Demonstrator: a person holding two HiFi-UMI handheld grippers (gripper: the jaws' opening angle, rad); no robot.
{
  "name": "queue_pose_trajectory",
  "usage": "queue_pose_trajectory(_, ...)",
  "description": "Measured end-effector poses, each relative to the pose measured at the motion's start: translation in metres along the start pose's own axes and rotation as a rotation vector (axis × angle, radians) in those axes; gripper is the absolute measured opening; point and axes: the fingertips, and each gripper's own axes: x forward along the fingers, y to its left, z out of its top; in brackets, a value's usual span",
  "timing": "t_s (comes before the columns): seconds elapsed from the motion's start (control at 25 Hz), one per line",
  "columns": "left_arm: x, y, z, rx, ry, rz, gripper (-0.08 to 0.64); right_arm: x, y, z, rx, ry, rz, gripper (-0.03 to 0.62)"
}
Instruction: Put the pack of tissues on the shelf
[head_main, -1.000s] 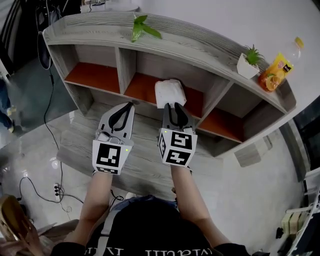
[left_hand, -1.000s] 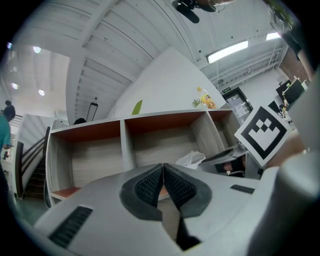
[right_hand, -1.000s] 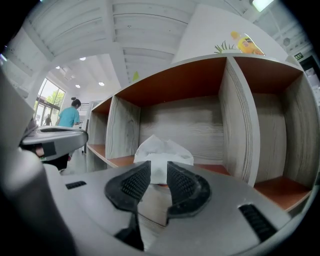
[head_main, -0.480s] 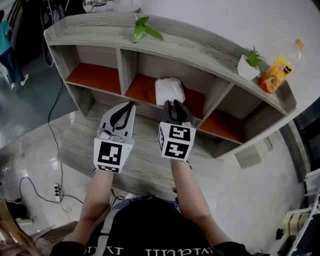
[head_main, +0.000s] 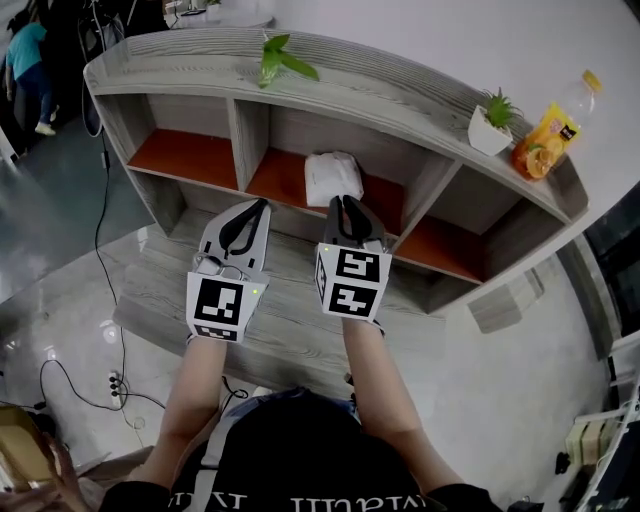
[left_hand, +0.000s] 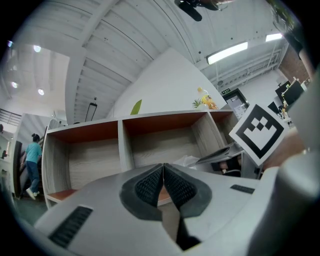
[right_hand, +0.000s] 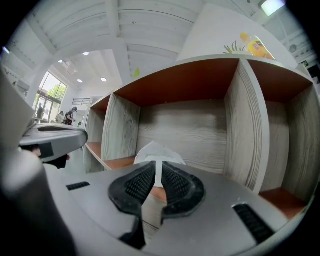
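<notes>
At frame centre, the pack of tissues (head_main: 333, 178) lay in the shelf's (head_main: 400, 100) middle compartment, while the right claw (head_main: 343, 205) below it was closing on nothing and the left claw (head_main: 262, 206) was closed and empty.

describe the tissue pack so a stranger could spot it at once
Find the long grey shelf with orange compartment floors. The tissue pack lies in its second compartment from the left, the only white crinkly packet inside; the potted plant and juice bottle stand on top.

An orange juice bottle (head_main: 548, 140) stands just beside a small potted plant (head_main: 492, 124), possibly touching it.
</notes>
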Motion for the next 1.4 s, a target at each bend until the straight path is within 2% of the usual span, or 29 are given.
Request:
queue_pose_trajectory(0.28,0.003,-0.004,0.005,-0.006,-0.016,-0.005,0.014,-0.019,-0.006,0.020,-0.013,-0.083,0.027,0.026)
queue_pose_trajectory(0.88,0.002,-0.008,0.022,-0.004,-0.050,-0.005,0.014,-0.070,-0.026,0.049,-0.149,-0.208,0.060,0.015)
queue_pose_trajectory(1.0,0.001,-0.006,0.025,-0.007,-0.056,0.001,0.014,-0.084,-0.031,0.054,-0.147,-0.252,0.073,0.015)
queue_pose_trajectory(1.4,-0.004,-0.004,0.027,-0.031,-0.063,0.021,0.014,-0.117,-0.050,0.055,-0.141,-0.313,0.036,0.015)
